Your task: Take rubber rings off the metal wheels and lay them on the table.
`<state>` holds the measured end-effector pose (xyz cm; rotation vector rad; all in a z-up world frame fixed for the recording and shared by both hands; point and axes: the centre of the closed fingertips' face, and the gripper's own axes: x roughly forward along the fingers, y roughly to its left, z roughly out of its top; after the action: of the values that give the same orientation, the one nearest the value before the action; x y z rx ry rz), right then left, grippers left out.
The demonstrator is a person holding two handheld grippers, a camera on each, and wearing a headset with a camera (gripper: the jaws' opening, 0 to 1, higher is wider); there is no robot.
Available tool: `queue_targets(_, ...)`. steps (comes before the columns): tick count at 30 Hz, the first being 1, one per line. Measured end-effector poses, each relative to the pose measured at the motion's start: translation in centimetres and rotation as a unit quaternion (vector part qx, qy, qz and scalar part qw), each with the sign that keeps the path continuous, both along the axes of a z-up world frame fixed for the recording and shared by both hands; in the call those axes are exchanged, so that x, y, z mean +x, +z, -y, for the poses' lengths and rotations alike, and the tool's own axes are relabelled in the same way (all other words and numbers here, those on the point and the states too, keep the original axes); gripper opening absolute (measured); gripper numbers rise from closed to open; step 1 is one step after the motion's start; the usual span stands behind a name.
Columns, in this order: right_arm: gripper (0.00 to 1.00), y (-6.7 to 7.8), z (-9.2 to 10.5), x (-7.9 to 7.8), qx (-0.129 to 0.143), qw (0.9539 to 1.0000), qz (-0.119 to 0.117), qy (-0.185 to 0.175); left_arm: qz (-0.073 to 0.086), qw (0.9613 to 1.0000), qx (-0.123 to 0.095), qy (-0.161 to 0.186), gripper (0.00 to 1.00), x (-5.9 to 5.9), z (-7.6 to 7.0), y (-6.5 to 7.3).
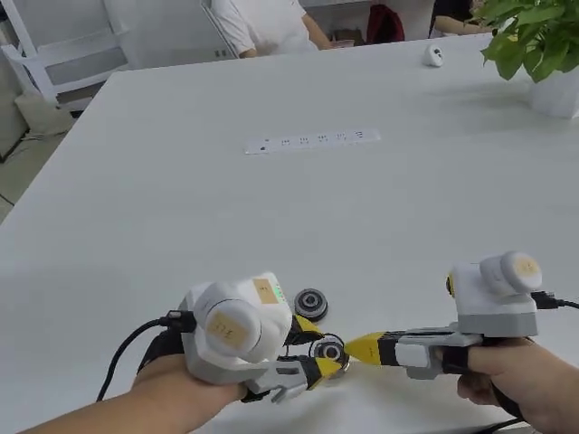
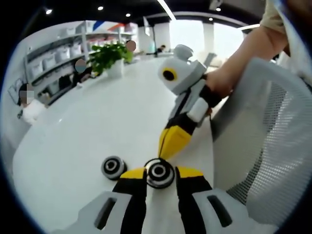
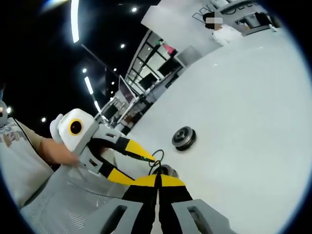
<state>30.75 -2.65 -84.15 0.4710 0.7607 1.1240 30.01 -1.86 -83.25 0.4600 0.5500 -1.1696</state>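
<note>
The left gripper, low on the white table in the head view, is clenched on a metal wheel; in the left gripper view its 2 yellow tips sit on either side of that wheel, touching it, with the wheel just above the tabletop; the right gripper comes in from the right with its yellow tips pressed together into 1 point that touches the held wheel's edge; in the right gripper view those tips meet with no gap, and a thin black loop, the ring, stands up just past them beside the wheel, apparently pinched, though the contact itself is too small to tell for sure; the ring is partly lifted off the wheel and not on the table; a 2nd wheel lies flat on the table just beyond the left gripper, apart from both grippers; it shows too in the left gripper view and in the right gripper view; a power strip lies mid-table, well apart from the work; a plant stands at the far right corner.
</note>
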Motion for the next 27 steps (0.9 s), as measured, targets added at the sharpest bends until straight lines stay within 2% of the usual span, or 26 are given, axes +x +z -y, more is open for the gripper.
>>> queue_targets(4,0.00,0.3,-0.2,-0.2,-0.003,1.0000,0.005,0.008,-0.004,1.0000,-0.001,0.000,0.31,-0.4,-0.6,0.4)
queue_targets(7,0.00,0.6,-0.3,-0.2,-0.004,0.9998,0.009,0.015,-0.014,0.9998,-0.008,0.009,0.34,-0.4,-1.1,0.9)
queue_targets(10,0.00,0.7,-0.5,-0.3,-0.008,0.9997,0.012,0.022,-0.012,0.9998,-0.011,0.012,0.38,-0.4,-1.6,1.4)
queue_targets(14,0.00,1.2,-0.8,-0.2,-0.010,0.9994,0.017,0.029,-0.026,0.9990,-0.029,0.022,0.47,-0.5,-2.3,2.2)
queue_targets(17,0.00,1.7,-0.9,-0.1,-0.010,0.9991,0.022,0.036,-0.023,0.9991,-0.026,0.026,0.49,-0.5,-3.2,2.4)
queue_targets(22,0.00,2.2,-1.2,0.1,-0.012,0.9987,0.029,0.041,-0.028,0.9985,-0.029,0.038,0.57,-0.5,-4.4,3.0)
queue_targets(27,0.00,2.4,-1.8,0.2,-0.012,0.9981,0.032,0.051,-0.026,0.9976,-0.042,0.049,0.60,-0.6,-5.3,3.8)
